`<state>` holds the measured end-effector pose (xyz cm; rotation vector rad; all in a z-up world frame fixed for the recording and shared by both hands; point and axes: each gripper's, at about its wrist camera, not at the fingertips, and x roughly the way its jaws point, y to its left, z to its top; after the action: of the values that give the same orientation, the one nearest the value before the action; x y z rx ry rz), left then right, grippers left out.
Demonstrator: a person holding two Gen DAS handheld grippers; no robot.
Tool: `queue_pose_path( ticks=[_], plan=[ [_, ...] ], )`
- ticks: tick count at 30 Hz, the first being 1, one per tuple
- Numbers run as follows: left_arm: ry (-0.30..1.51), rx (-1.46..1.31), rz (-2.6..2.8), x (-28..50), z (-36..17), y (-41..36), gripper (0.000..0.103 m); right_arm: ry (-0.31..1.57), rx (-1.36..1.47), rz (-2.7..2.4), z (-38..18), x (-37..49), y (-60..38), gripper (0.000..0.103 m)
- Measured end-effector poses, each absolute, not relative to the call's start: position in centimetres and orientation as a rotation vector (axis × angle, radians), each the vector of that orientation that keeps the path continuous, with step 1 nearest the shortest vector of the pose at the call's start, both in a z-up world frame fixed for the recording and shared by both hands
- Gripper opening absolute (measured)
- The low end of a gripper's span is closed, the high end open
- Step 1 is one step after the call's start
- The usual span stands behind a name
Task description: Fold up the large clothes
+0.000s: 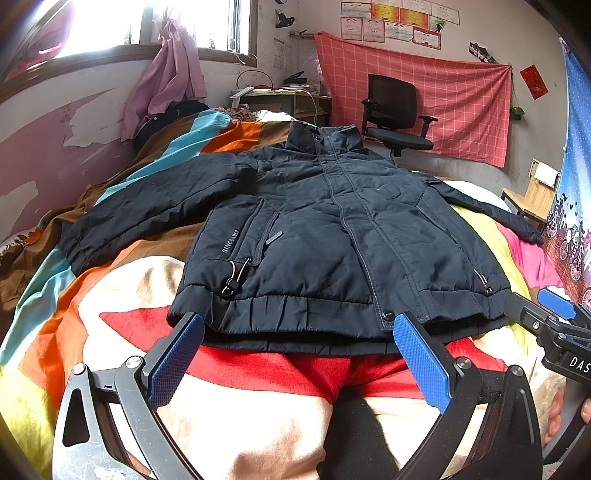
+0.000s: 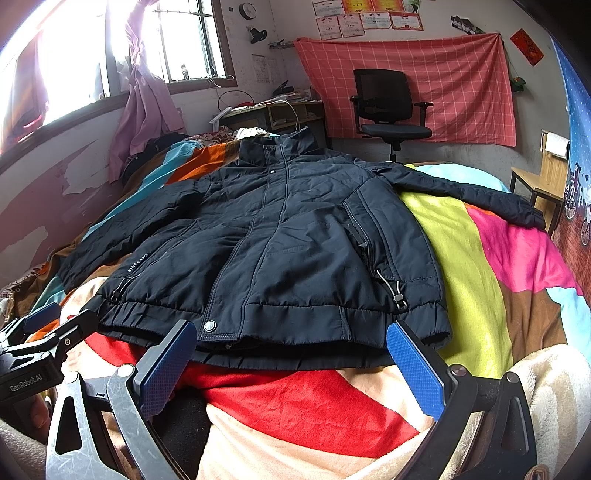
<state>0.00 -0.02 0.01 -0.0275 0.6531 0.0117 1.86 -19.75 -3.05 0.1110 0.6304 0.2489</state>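
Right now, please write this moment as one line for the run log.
stage: before first fold | jacket: flat on blanket, zipped, sleeves spread | left gripper: open at hem | right gripper: open at hem

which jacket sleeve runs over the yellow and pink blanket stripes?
The right-hand sleeve as both views show it, reaching toward the wooden stool. The other sleeve lies over brown, teal and orange stripes near the window wall.

Daylight from window (image 1: 147, 22) top left, blown out w/ glare in both views. Rest evenly lit, sharp, soft shadows. Heavy fisheye bend, dark vignette at corners.
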Motion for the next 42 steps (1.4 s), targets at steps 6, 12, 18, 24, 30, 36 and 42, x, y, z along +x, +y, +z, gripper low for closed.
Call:
queue_pose_path(
  ticks=[6, 12, 18, 24, 30, 36, 42],
  plan=[
    [0.653, -0.027, 0.012, 0.0, 0.0, 0.0, 0.101, 0.63, 0.111, 0.249, -3.1, 1.8, -19.7, 0.103],
    [0.653, -0.028, 0.012, 0.0, 0.0, 0.0, 0.101, 0.631, 0.112, 0.249, -3.1, 1.9, -19.7, 0.103],
    [0.653, -0.027, 0.012, 0.0, 0.0, 0.0, 0.101, 0.633, 0.112, 0.249, -3.1, 1.9, -19.7, 0.103],
    [0.654, -0.027, 0.012, 0.0, 0.0, 0.0, 0.101, 0.633, 0.112, 0.249, -3.1, 1.9, -19.8, 0.103],
    [0.677, -0.025, 0.036, 0.1, 0.1, 0.1, 0.101, 0.634, 0.114, 0.249, -3.1, 2.0, -19.9, 0.103],
    [0.687, -0.007, 0.058, 0.6, -0.1, 0.3, 0.101, 0.634, 0.129, 0.239, -3.0, 1.6, -20.1, 0.103],
    [0.701, 0.019, 0.057, 1.1, 0.2, -0.3, 0.101, 0.634, 0.147, 0.235, -3.2, 1.7, -20.5, 0.103]
  ],
)
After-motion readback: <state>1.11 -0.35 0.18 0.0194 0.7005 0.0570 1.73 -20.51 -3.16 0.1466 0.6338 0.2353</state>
